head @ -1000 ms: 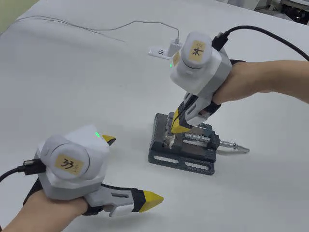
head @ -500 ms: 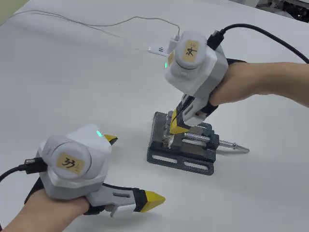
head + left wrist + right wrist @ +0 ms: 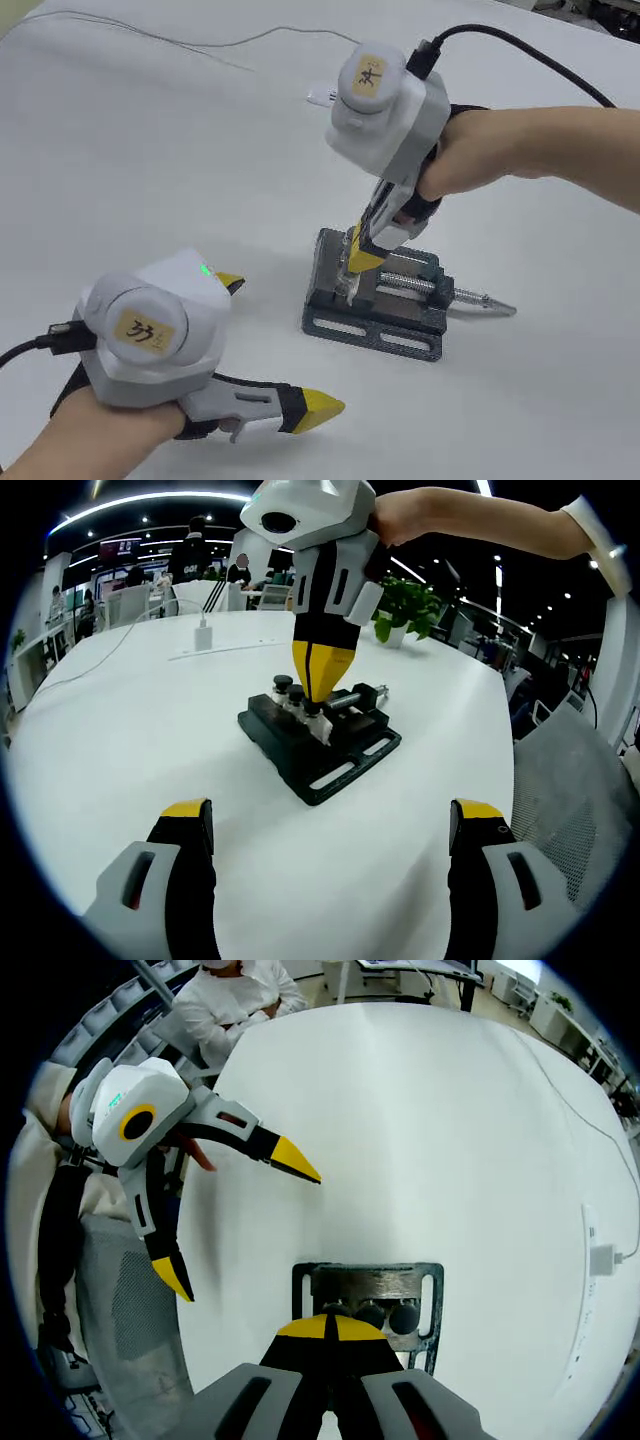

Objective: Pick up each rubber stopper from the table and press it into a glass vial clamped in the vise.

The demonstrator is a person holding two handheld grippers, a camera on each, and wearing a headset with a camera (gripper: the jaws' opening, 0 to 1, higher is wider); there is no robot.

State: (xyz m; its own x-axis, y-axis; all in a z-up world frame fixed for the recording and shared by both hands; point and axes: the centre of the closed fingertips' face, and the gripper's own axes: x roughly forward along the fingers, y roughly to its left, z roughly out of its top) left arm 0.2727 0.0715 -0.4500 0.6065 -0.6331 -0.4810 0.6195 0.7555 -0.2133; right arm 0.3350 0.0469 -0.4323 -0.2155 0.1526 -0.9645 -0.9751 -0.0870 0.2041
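Holding right gripper [image 3: 325,1326] tip-down, jaws pressed together, over stoppered vials [image 3: 403,1317] in vise [image 3: 330,765]; hovering left gripper [image 3: 332,810] wide open above table [image 3: 150,150].

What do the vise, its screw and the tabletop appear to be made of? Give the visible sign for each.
Vise: likely metal, matte dark coating, slotted base.
Screw: probably bare steel, shiny silver, threaded.
Tabletop: smooth matte white; laminate or painted board, cannot tell.

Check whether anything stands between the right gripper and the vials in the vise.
Nothing visible does. The right gripper, tips shut, hangs directly over the stoppered vials in the vise; the left gripper is open, off to the side.
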